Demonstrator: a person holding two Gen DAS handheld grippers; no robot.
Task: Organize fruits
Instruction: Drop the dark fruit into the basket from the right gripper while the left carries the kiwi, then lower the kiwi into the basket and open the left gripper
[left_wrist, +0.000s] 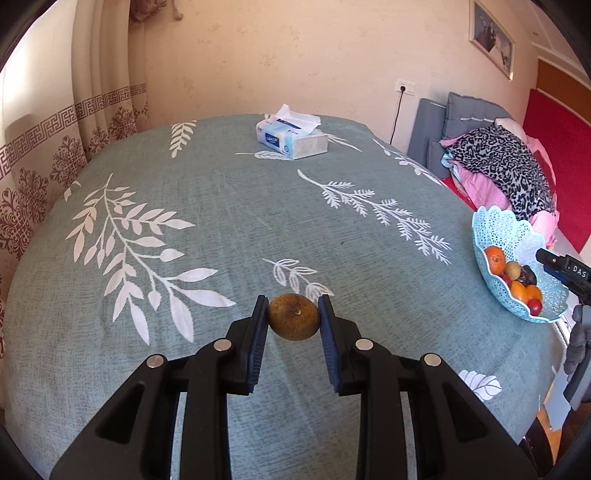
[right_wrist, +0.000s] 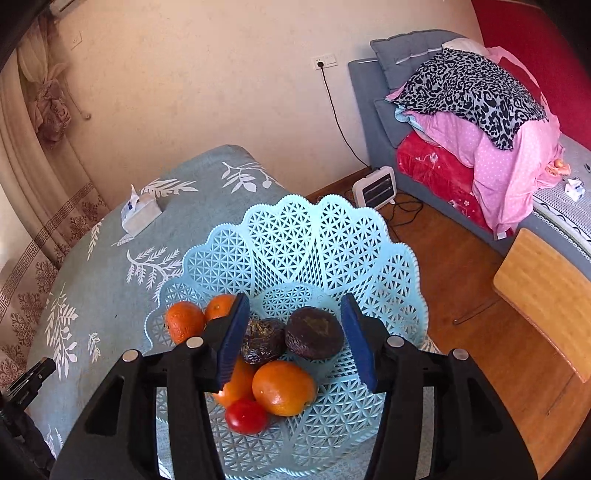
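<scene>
My left gripper (left_wrist: 293, 314) is shut on a brown round fruit (left_wrist: 293, 316) and holds it just above the teal leaf-print tablecloth (left_wrist: 207, 229). A light blue lattice basket (left_wrist: 498, 229) stands at the table's right edge with oranges, dark fruits and a small red fruit in it. In the right wrist view my right gripper (right_wrist: 293, 339) is open and empty above that basket (right_wrist: 295, 240). Between its pads lie two dark wrinkled fruits (right_wrist: 314, 332). Oranges (right_wrist: 282, 387) and a red fruit (right_wrist: 245, 415) lie below and to the left.
A tissue box (left_wrist: 291, 138) stands at the table's far side. A bed with piled bedding (right_wrist: 480, 110), a small heater (right_wrist: 375, 186) and a wooden stool (right_wrist: 546, 295) stand to the right of the table on the wooden floor.
</scene>
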